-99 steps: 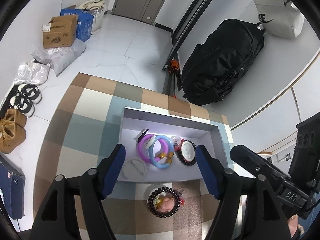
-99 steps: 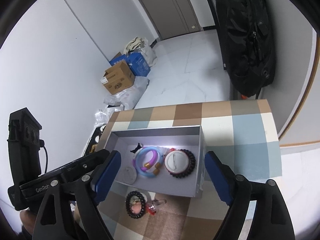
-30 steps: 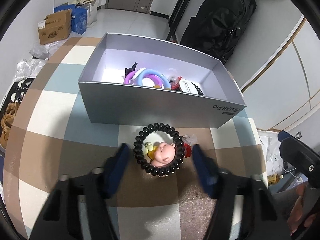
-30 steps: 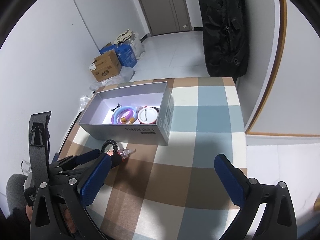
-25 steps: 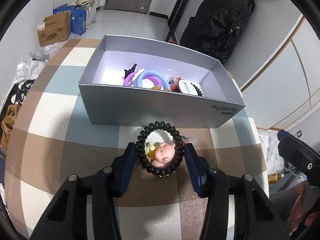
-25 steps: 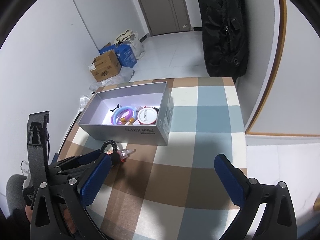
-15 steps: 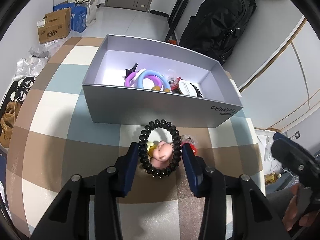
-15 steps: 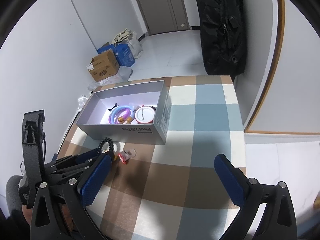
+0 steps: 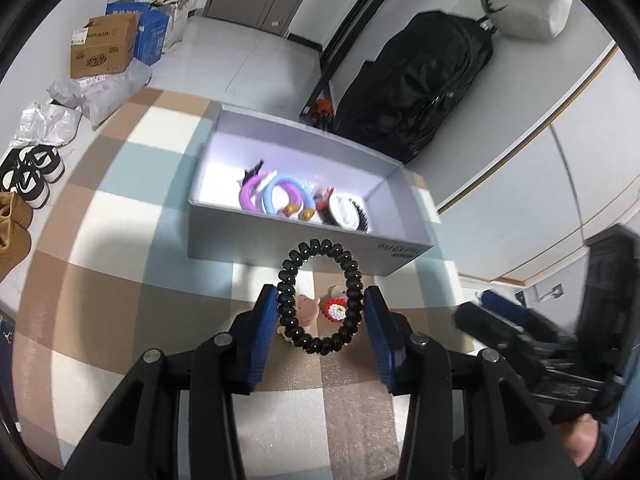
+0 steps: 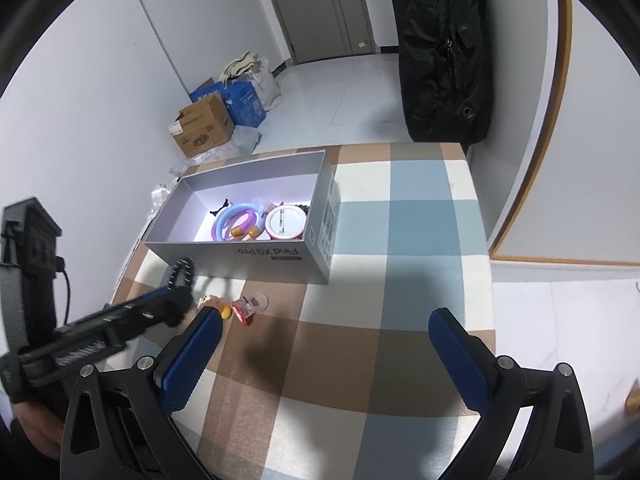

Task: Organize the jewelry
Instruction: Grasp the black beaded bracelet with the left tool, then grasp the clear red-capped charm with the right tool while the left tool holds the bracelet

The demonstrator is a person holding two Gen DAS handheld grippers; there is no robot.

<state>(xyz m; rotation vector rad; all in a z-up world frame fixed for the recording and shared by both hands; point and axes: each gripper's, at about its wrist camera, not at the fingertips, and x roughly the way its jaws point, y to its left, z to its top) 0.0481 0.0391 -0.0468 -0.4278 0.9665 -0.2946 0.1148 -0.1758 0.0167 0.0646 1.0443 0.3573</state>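
Observation:
My left gripper (image 9: 320, 312) is shut on a black spiral hair tie (image 9: 352, 280) and holds it lifted above the checked tabletop, just in front of the grey box (image 9: 288, 240). Through the ring I see a small pink pig charm (image 9: 306, 308) and a red-and-white charm (image 9: 335, 309) lying on the table. The box holds purple and blue rings (image 9: 276, 196) and a white round piece (image 9: 346, 212). In the right wrist view the hair tie (image 10: 182, 274) sticks up from the left gripper, the charms (image 10: 244, 306) lie beside it, and my right gripper (image 10: 324, 354) is open and empty.
The grey box (image 10: 280, 256) stands at the table's far left. A black bag (image 9: 412, 84) leans on the wall behind the table. Cardboard boxes (image 9: 102, 46) and shoes (image 9: 32, 172) lie on the floor to the left.
My left gripper closed on the black hair tie and lifted it off the table. The pig charm and red charm stayed on the cloth. The right gripper stayed open.

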